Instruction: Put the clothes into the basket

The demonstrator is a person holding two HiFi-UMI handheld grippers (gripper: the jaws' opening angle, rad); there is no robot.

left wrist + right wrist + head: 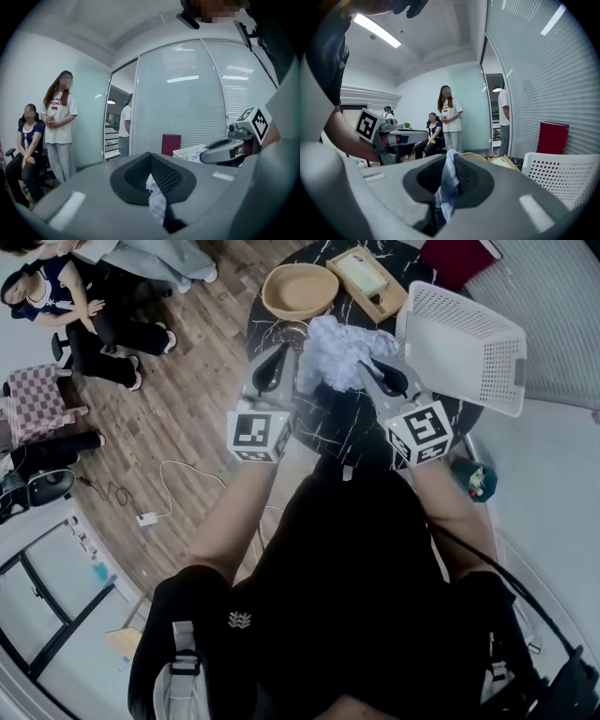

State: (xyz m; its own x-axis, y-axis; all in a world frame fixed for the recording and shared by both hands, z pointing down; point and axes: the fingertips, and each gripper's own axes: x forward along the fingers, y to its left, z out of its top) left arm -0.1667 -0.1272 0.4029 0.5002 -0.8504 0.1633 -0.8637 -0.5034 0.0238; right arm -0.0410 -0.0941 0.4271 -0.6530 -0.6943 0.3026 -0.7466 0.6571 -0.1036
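The left hand-held gripper (281, 357) and the right hand-held gripper (370, 369) both pinch the pale clothes (339, 345), maybe one shirt, at upper centre over the table (328, 432), beside the white basket (469, 348).

Brown wood planks cover the floor (187, 418) at the left of the head view, where a white power adapter (147, 518) lies on its cable. A round black marble table (328, 423) stands at top centre. In the left gripper view, pale slatted blinds (187, 112) fill the right and an open doorway (116, 117) sits beside them. A ceiling strip light (377, 30) glows at the upper left of the right gripper view.
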